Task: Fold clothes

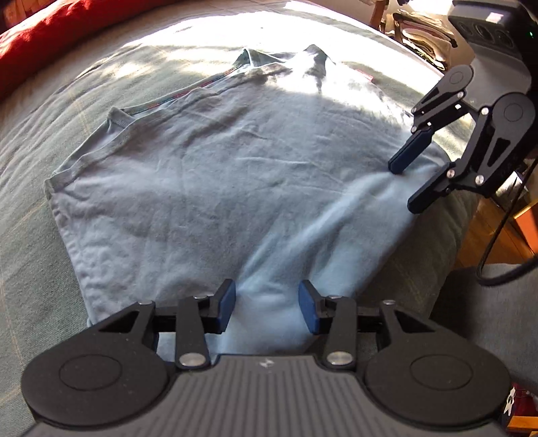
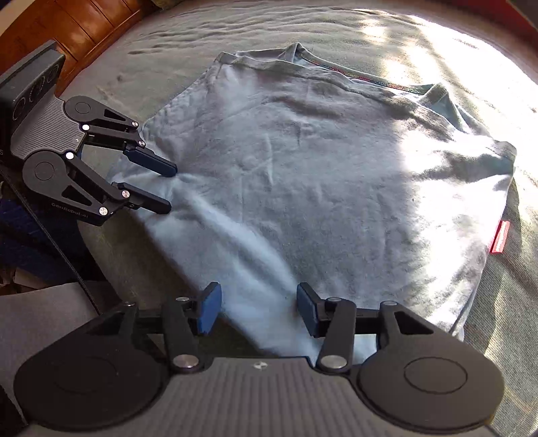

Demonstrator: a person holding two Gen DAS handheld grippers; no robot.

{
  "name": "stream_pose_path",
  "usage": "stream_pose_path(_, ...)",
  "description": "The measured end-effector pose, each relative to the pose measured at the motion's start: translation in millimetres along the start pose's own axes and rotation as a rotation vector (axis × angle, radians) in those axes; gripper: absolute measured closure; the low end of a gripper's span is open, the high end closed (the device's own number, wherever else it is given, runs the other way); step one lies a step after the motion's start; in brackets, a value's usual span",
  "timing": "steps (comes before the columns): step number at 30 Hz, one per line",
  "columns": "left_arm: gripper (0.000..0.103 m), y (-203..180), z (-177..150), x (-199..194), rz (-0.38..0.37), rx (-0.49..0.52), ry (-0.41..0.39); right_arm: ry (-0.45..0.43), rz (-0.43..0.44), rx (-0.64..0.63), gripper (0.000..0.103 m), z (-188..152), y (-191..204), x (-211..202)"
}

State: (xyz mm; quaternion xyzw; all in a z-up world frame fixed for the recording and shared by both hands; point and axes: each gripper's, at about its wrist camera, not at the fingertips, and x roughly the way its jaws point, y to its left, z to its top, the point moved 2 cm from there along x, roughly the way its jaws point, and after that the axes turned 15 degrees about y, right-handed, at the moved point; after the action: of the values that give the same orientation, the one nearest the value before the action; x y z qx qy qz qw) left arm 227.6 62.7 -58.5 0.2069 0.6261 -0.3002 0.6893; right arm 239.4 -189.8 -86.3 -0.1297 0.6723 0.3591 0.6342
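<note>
A light blue T-shirt (image 1: 215, 188) (image 2: 319, 174) lies spread flat on a grey-green bed cover (image 1: 30, 215) (image 2: 161, 53). Its collar (image 2: 370, 80) carries a multi-coloured stripe, and a red label (image 2: 499, 237) shows at one side. My left gripper (image 1: 267, 306) (image 2: 169, 190) stands open at the shirt's near edge, with a raised fold of fabric between its blue pads. My right gripper (image 2: 259, 309) (image 1: 405, 187) is open too, astride the same edge farther along. A soft ridge of cloth runs between the two grippers.
A red cushion or blanket (image 1: 40, 37) lies along the bed's far left. Wooden furniture (image 2: 84, 30) stands beyond the bed. A pile of folded clothes (image 1: 423, 37) sits at the back right. A black cable (image 1: 497, 242) hangs past the bed's edge (image 1: 464, 235).
</note>
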Motion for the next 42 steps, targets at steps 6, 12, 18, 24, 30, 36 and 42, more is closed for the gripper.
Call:
stream_pose_path(6, 0.057, 17, 8, -22, 0.054, -0.072, -0.018, -0.024, -0.070, 0.025, 0.027, 5, -6, -10)
stream_pose_path(12, 0.055, 41, 53, -13, 0.088, -0.135, -0.102, -0.060, -0.167, -0.003, 0.020, 35, -7, 4)
stream_pose_path(18, 0.054, 50, 54, 7, 0.116, -0.142, -0.087, -0.085, -0.251, -0.019, 0.005, 59, -8, 18)
stream_pose_path(24, 0.049, 56, 38, 5, 0.102, -0.170, -0.069, -0.071, -0.236, 0.060, 0.000, 56, -16, 28)
stream_pose_path(30, 0.049, 61, 39, -1, 0.092, -0.178, -0.074, -0.075, -0.239, 0.032, 0.000, 55, -16, 27)
stream_pose_path(36, 0.049, 48, 28, -19, 0.092, -0.114, -0.097, -0.131, -0.233, -0.139, 0.000, 44, 5, 6)
stream_pose_path(42, 0.049, 20, 7, -17, 0.065, 0.013, -0.050, -0.147, -0.215, -0.337, 0.000, 53, 43, 12)
